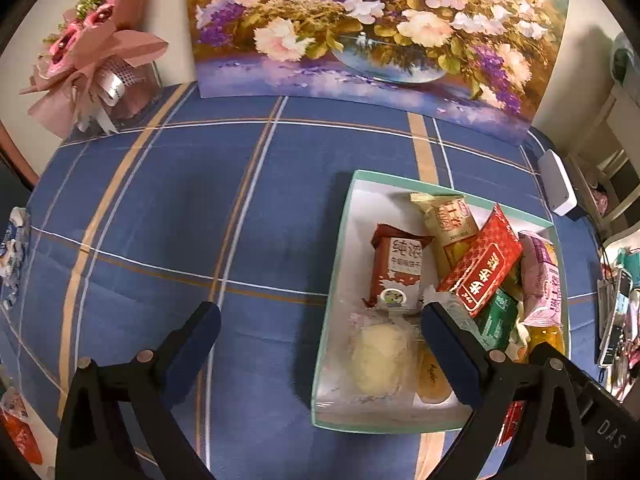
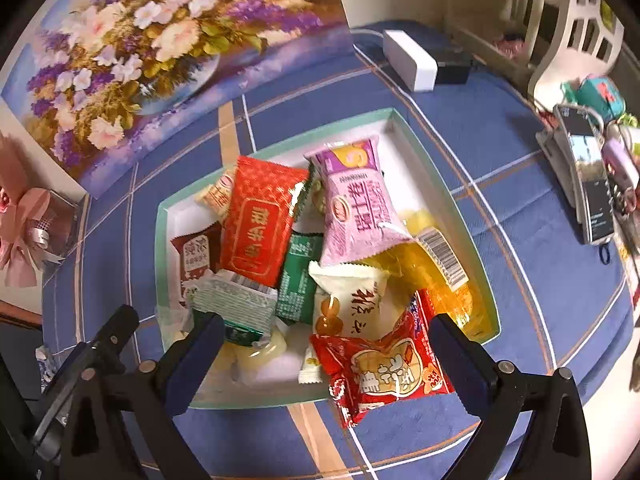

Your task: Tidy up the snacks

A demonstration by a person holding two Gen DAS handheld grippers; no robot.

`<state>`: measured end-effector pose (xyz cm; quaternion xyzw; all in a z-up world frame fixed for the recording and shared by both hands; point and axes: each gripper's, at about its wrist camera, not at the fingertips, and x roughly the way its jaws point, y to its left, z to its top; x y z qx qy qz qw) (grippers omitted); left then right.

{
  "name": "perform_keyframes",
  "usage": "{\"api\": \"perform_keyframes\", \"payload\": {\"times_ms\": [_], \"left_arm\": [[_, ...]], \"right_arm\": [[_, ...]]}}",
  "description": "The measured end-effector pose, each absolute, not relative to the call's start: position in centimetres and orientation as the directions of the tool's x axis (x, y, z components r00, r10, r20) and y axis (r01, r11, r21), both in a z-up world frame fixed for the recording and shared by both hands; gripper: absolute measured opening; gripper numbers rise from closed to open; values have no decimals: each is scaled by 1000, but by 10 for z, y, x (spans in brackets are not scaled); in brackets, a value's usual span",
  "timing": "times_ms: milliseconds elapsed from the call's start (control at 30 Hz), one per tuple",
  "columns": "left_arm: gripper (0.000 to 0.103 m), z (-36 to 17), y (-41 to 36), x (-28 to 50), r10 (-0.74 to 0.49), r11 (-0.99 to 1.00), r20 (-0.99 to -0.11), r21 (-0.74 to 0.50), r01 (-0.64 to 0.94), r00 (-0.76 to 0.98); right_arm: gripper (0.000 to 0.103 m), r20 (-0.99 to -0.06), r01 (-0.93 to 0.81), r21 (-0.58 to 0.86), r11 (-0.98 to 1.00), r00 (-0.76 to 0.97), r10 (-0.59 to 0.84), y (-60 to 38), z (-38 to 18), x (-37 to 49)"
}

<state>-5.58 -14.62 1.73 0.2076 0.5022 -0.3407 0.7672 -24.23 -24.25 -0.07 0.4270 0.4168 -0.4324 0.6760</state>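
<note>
Both tongs released, nothing between the jaws: right tongs (image 2: 326,344) over the near end of the mint-rimmed box (image 2: 160,240), left tongs (image 1: 320,332) over its left rim. Snack packets (image 2: 348,204) heaped inside; box on blue plaid cloth (image 1: 160,208).

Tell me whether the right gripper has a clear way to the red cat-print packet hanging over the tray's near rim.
Probably yes. The right gripper is open, with the red cat-print packet between its fingers, lying on top of the other snacks across the tray rim.
</note>
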Motion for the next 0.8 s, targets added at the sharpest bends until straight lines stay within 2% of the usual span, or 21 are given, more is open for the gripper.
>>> {"api": "perform_keyframes", "payload": {"times_ms": [267, 533, 800], "left_arm": [[100, 25, -130, -58, -244, 713, -910, 66, 698, 334], [100, 29, -101, -68, -146, 682, -912, 188, 707, 383], [100, 30, -67, -72, -137, 696, -931, 152, 702, 337]], "right_arm": [[103, -907, 922, 203, 329, 303, -292, -220, 18, -228], [103, -921, 922, 188, 339, 286, -265, -191, 13, -236], [103, -926, 922, 147, 359, 256, -277, -162, 10, -246]]}}
